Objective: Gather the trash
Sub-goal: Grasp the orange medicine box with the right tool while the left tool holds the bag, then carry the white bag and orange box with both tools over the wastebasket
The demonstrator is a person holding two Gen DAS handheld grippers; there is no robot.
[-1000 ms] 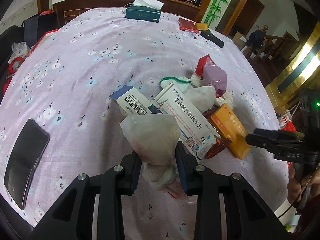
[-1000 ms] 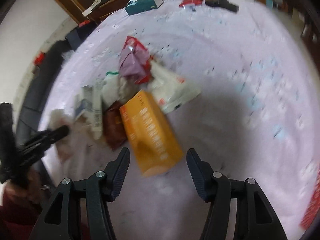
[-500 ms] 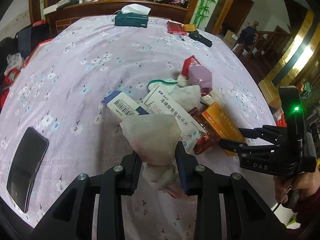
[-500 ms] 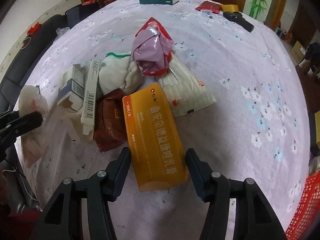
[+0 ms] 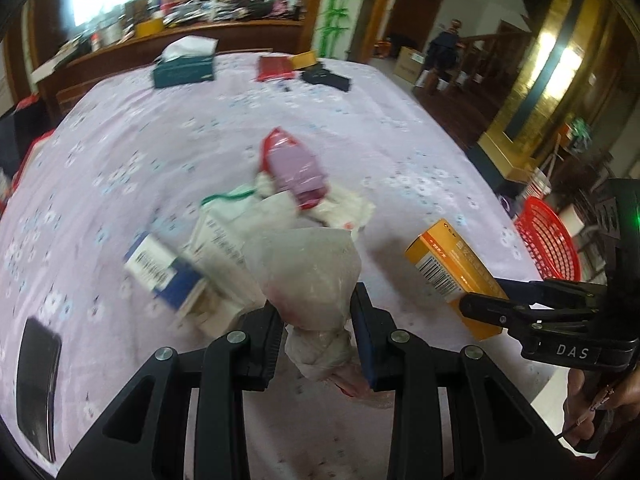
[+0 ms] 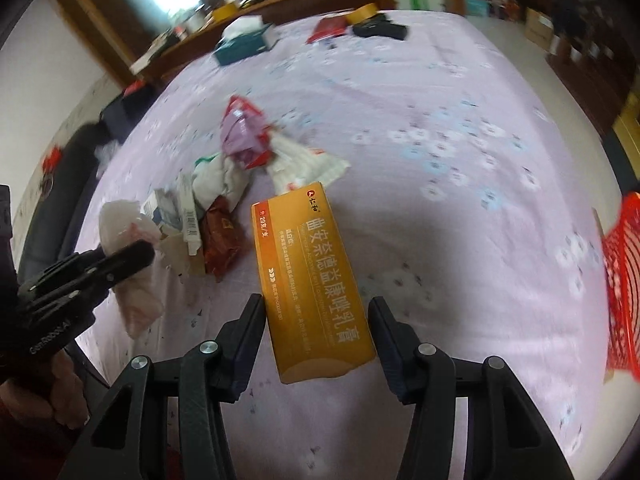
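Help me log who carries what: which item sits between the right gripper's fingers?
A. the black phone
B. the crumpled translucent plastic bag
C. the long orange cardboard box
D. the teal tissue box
C: the long orange cardboard box sits between the fingers of the right gripper; the crumpled translucent plastic bag is in the left gripper.

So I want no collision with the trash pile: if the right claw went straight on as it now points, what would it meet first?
Probably the bare purple tablecloth just beyond the orange box held in the right claw. The trash pile lies left of that line, though depth is unclear.
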